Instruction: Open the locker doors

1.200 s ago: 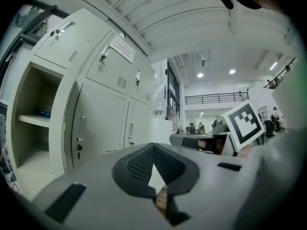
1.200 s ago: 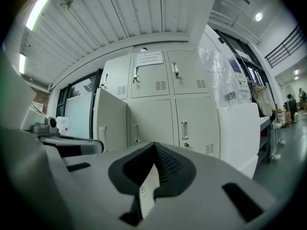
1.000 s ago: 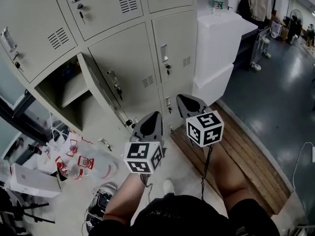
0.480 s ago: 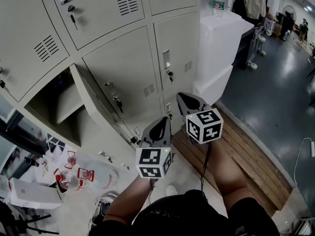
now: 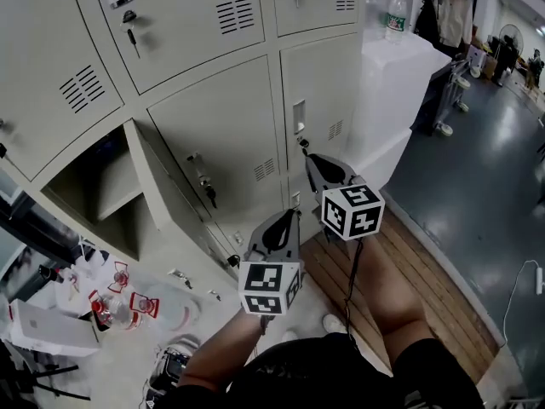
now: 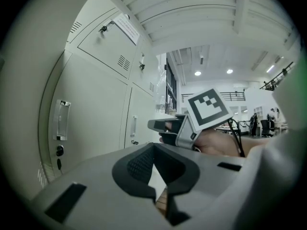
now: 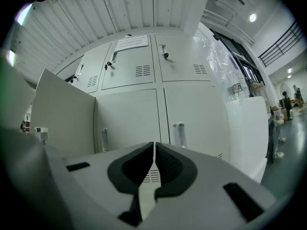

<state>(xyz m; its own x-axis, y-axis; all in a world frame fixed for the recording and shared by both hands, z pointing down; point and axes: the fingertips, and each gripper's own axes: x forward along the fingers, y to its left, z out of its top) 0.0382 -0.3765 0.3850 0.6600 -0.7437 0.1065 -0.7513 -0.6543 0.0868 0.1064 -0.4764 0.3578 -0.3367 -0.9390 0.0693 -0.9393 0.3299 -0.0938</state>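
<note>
Beige lockers fill the head view. One lower door (image 5: 162,196) stands swung open on an empty compartment. The middle door (image 5: 223,135) and the right door (image 5: 322,92) are closed, each with a handle and a hanging key. My right gripper (image 5: 308,157) is shut and empty, level, its tip just below the right door's handle (image 5: 299,116). In the right gripper view that gripper (image 7: 154,145) faces this handle (image 7: 178,134). My left gripper (image 5: 292,214) hangs lower and nearer to me, shut on nothing (image 6: 154,146).
White cabinets (image 5: 400,83) with a bottle (image 5: 395,14) on top stand right of the lockers. A wooden pallet (image 5: 417,267) lies under my legs. Plastic bottles (image 5: 128,295) and a white box (image 5: 47,326) litter the floor at the left.
Both grippers have moved forward toward the lockers. The right one now sits just under the right door's handle. The left one has shifted right and slightly lower.
</note>
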